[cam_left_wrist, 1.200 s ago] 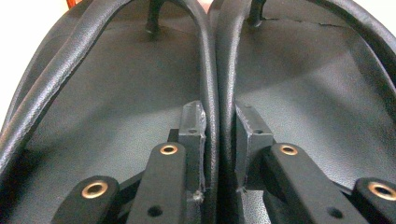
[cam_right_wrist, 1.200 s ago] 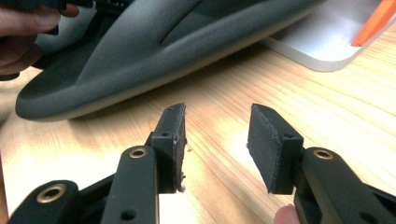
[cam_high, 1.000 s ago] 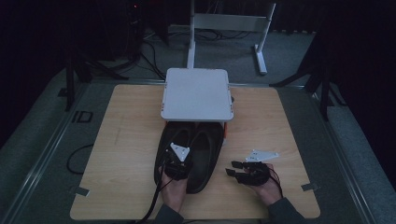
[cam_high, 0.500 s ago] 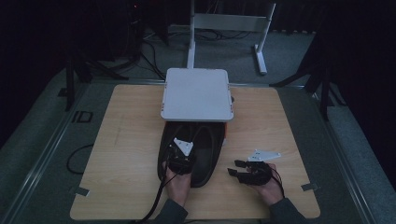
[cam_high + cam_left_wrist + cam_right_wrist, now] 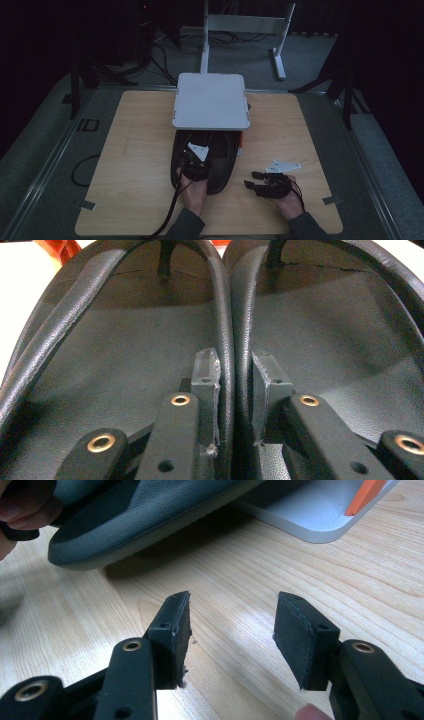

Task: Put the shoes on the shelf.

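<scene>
While the left gripper (image 5: 235, 385) pinches both slippers' (image 5: 320, 335) inner straps, the right gripper (image 5: 232, 630) gapes beside them.

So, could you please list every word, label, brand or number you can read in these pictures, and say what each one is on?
"ID": pale letters on the dark grey mat left of the wooden table, in the high view.
Black sandals: no brand or size mark legible in the left gripper view.
White box: no print visible on its lid.
Nothing else carries readable text.
</scene>
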`<action>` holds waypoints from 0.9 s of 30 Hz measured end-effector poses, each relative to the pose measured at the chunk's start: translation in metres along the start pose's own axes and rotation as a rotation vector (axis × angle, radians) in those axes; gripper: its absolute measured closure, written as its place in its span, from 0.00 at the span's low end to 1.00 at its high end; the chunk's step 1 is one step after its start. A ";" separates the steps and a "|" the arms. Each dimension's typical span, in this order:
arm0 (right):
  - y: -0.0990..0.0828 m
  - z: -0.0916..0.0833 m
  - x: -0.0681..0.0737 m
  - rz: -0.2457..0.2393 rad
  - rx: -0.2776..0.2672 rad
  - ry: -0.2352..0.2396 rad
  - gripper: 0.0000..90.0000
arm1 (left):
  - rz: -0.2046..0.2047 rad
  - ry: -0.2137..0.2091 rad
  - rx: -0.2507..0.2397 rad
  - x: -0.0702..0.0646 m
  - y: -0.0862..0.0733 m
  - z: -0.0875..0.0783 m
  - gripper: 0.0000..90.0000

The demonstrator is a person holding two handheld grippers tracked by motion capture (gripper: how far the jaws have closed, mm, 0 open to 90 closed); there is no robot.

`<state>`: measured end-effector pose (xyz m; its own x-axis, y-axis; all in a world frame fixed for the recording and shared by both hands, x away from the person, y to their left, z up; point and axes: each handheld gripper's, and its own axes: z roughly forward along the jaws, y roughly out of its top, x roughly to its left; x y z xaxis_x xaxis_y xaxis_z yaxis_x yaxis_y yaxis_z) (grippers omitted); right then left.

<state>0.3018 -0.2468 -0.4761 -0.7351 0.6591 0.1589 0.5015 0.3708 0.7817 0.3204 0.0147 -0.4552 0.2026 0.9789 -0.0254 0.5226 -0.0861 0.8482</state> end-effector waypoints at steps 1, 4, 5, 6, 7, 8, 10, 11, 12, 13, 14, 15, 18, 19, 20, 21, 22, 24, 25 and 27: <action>0.000 0.000 0.000 0.000 0.000 0.000 0.54 | -0.002 0.000 -0.003 0.000 0.001 0.001 0.83; 0.000 0.000 0.000 0.002 0.000 0.000 0.54 | -0.007 0.004 -0.005 -0.001 0.002 0.003 0.83; 0.000 0.000 0.000 0.001 0.000 0.000 0.54 | -0.007 0.005 -0.005 -0.001 0.002 0.004 0.83; 0.000 0.000 0.000 0.001 0.001 0.001 0.54 | -0.007 0.007 -0.005 -0.002 0.003 0.005 0.83; 0.000 0.001 0.000 0.001 0.002 0.001 0.54 | -0.007 0.010 -0.005 -0.002 0.003 0.005 0.83; 0.000 0.001 0.000 0.001 0.003 0.001 0.54 | -0.006 0.013 -0.005 -0.002 0.004 0.006 0.83; 0.000 0.001 0.000 0.000 0.003 0.001 0.54 | -0.006 0.012 -0.006 -0.003 0.004 0.007 0.83; 0.000 0.001 0.000 0.000 0.004 0.001 0.54 | -0.009 0.013 -0.008 -0.003 0.006 0.009 0.83; 0.000 0.001 0.000 0.000 0.003 0.001 0.54 | -0.015 0.014 -0.010 -0.003 0.006 0.010 0.83; 0.000 0.001 0.000 0.000 0.004 0.001 0.54 | -0.016 0.016 -0.012 -0.003 0.007 0.011 0.83; 0.000 0.000 0.000 0.000 0.004 0.000 0.54 | -0.016 0.021 -0.011 -0.004 0.008 0.012 0.83; -0.001 0.000 0.000 0.000 0.003 0.000 0.54 | -0.017 0.024 -0.012 -0.005 0.008 0.013 0.83; -0.001 0.000 0.000 -0.001 0.002 -0.001 0.54 | -0.018 0.032 -0.019 -0.006 0.010 0.016 0.83; -0.001 0.000 0.000 -0.002 0.002 -0.001 0.54 | -0.024 0.032 -0.018 -0.006 0.011 0.017 0.83; -0.001 0.000 0.000 -0.001 0.002 -0.001 0.54 | -0.024 0.034 -0.021 -0.006 0.012 0.018 0.83; -0.001 0.000 0.000 -0.001 0.003 -0.001 0.54 | -0.022 0.037 -0.021 -0.007 0.013 0.019 0.83; -0.001 0.000 0.000 0.001 0.004 -0.002 0.54 | -0.019 0.042 -0.022 -0.008 0.013 0.020 0.83; -0.001 0.000 0.000 0.002 0.005 -0.001 0.54 | -0.014 0.047 -0.020 -0.008 0.014 0.021 0.83; -0.001 0.000 0.000 0.001 0.004 -0.001 0.54 | -0.021 0.051 -0.022 -0.009 0.015 0.024 0.83; -0.001 0.000 0.000 -0.001 0.003 -0.001 0.54 | -0.023 0.056 -0.022 -0.010 0.017 0.026 0.83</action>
<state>0.3014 -0.2475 -0.4768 -0.7350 0.6595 0.1578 0.5025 0.3735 0.7797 0.3484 -0.0008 -0.4543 0.1442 0.9894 -0.0161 0.5083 -0.0600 0.8591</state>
